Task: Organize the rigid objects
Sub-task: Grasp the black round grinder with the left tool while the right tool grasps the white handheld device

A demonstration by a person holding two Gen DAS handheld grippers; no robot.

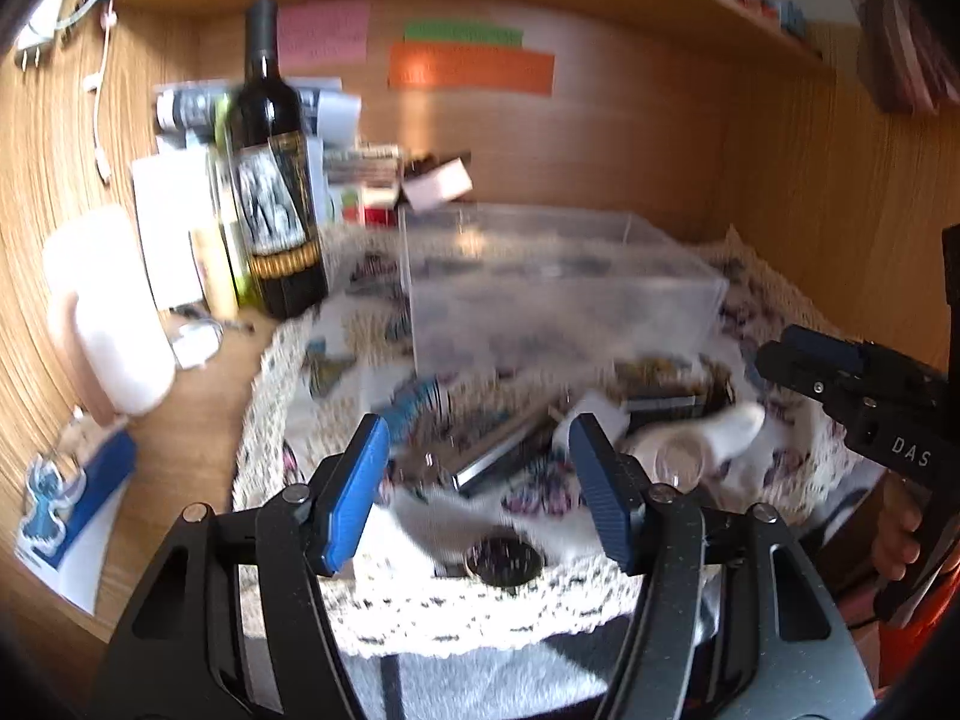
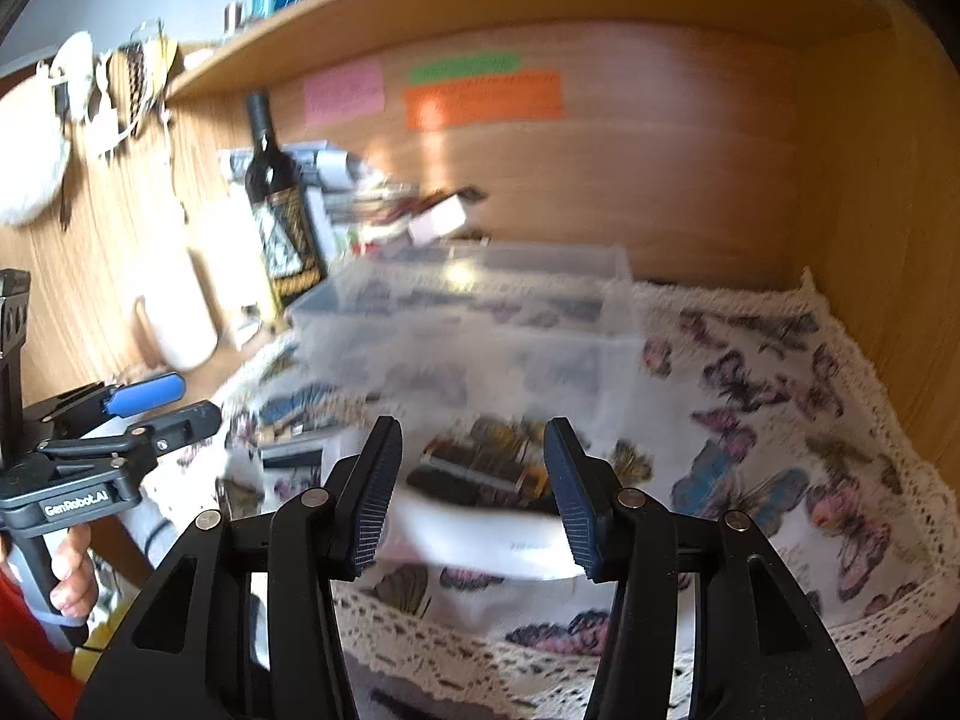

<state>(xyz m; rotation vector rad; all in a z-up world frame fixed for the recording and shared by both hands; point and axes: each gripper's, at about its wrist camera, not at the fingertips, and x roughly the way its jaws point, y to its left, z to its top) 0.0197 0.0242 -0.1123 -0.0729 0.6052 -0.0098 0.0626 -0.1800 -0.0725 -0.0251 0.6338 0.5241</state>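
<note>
Both views are blurred, so small details cannot be read. The left gripper has its blue fingers wide apart and holds nothing; it hangs above the near part of a white cloth with butterfly print and lace edge that covers the desk. Between and just beyond its fingers lie several small rigid objects close together: a dark flat bar with a shiny edge, a round dark lid or tin at the near side, and a small clear jar on its side to the right. The right gripper is also spread open and empty, and between its fingers a dark rectangular item with gold parts lies on something white; what it is I cannot tell. Farther away, in the middle of the cloth, stands a clear plastic box, open on top, and it appears to hold nothing, though blur makes this unsure. At the far left, beside the box, stands a dark wine bottle, upright, with papers and small packs behind it, and a white jug more to the left. On the wooden back wall are a pink note, a green one and an orange one, under a shelf.
</note>
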